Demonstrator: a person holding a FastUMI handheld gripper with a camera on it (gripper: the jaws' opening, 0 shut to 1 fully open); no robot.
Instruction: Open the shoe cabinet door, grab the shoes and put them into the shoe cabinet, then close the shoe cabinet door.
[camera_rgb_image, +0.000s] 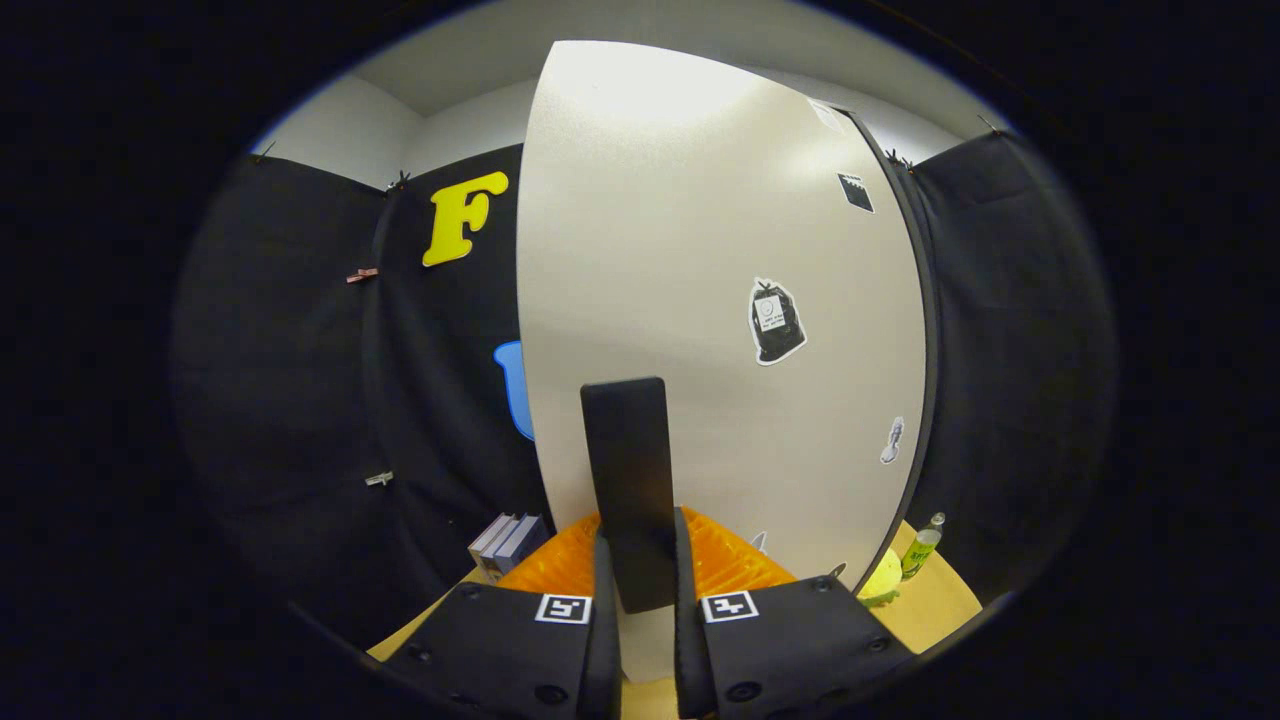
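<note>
While the gripper (640, 600) was clamped on the door's handle (627, 490), the stiff cabinet door (700, 300) looked rigid, best swung from that handle.

No text can be read — the stickers (776, 321) on the cabinet door (700, 250) are too small.

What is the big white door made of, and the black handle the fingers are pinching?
The cabinet door looks like smooth painted or laminated board: flat, matte, with a soft glare from the light near its top and stickers stuck flat on it. The handle looks like matte black plastic or coated metal; its even, dull surface leaves that open. The gripper has both fingers pressed on the handle.
</note>
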